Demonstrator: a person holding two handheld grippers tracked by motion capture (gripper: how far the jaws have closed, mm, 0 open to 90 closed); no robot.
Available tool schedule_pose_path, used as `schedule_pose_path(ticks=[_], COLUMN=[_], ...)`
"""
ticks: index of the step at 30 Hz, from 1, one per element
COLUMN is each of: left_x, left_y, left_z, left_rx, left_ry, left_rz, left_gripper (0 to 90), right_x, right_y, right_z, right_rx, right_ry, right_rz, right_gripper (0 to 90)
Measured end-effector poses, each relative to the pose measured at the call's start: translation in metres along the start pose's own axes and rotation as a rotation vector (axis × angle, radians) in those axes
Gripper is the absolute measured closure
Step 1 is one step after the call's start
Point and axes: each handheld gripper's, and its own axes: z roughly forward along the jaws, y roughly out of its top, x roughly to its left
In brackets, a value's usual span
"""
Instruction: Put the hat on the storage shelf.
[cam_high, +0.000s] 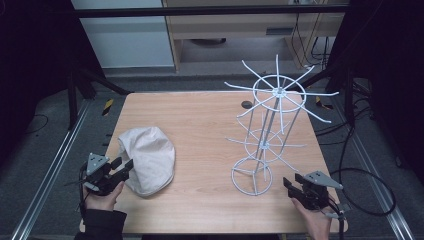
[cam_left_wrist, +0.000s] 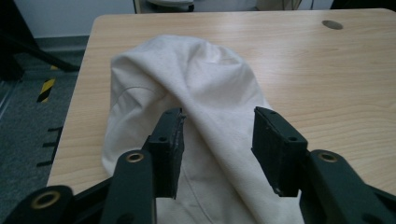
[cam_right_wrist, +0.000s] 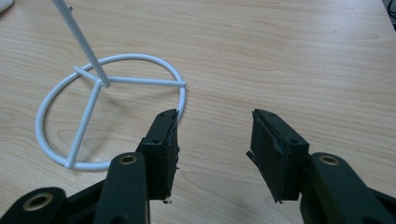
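Notably, left gripper (cam_left_wrist: 217, 149) stood with jaws apart, straddling the cream cloth cap (cam_high: 147, 159) at table's (cam_high: 200, 115) eight o'clock; right gripper (cam_right_wrist: 215, 154) gaped beside wire rack's (cam_high: 265, 130) base ring at five o'clock.

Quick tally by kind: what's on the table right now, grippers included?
Cloth hat: 1
White wire rack: 1
Grippers: 2, the left gripper and the right gripper
Total: 4

Two black hand-held grippers, dark sleeve

Left gripper (cam_high: 122, 167) and right gripper (cam_high: 290, 184) each carry a grey three-cornered plate, brass-ringed pivot holes, ribbed black pads (cam_left_wrist: 172, 140) and a trailing black cable at 6 o'clock.
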Motion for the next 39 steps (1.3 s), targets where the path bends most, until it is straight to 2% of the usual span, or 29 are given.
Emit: schedule_pose_path(ticks=[4, 7, 11, 12, 14, 17, 23, 29, 31, 33, 35, 39], left_x=[0.002, 0.002, 0.002, 0.003, 0.007, 0.007, 0.005, 0.005, 0.004, 0.003, 0.004, 0.006], left_y=[0.002, 0.002, 0.003, 0.003, 0.002, 0.003, 0.003, -0.001, -0.002, -0.002, -0.001, 0.0], left_z=[0.014, 0.019, 0.03, 0.032, 0.04, 0.044, 0.055, 0.064, 0.067, 0.069, 0.072, 0.072], left_rx=[0.014, 0.021, 0.036, 0.042, 0.06, 0.07, 0.099, 0.133, 0.133, 0.143, 0.149, 0.149], left_ry=[0.027, 0.031, 0.048, 0.055, 0.057, 0.056, 0.064, 0.048, 0.035, 0.024, 0.012, -0.005], left_rz=[-0.007, -0.008, -0.008, -0.015, -0.04, -0.046, -0.053, -0.073, -0.079, -0.076, -0.102, -0.124], left_gripper=[44.0, 40.6, 39.5, 39.6, 40.9, 41.8, 49.4, 55.0, 62.0, 64.9, 74.6, 82.9], right_x=[0.001, 0.001, 0.001, 0.002, 0.001, 0.001, 0.001, 0.001, 0.001, 0.002, 0.001, 0.001], right_y=[0.0, 0.0, 0.0, 0.001, 0.0, 0.001, 0.0, 0.0, 0.0, 0.0, 0.0, 0.0], right_z=[0.0, 0.0, 0.002, 0.001, 0.002, 0.001, 0.001, 0.002, 0.002, 0.002, 0.002, 0.003], right_rx=[0.01, 0.01, 0.009, 0.016, 0.016, 0.016, 0.016, 0.019, 0.02, 0.023, 0.021, 0.022], right_ry=[0.003, 0.002, -0.001, 0.003, -0.003, 0.002, -0.001, -0.003, -0.001, 0.003, 0.0, 0.002], right_rz=[0.013, 0.011, 0.001, 0.013, -0.001, 0.01, 0.005, -0.006, -0.002, 0.004, -0.004, -0.003], right_gripper=[50.8, 50.7, 50.5, 50.4, 50.2, 50.1, 50.1, 50.0, 50.0, 50.0, 50.0, 50.0])
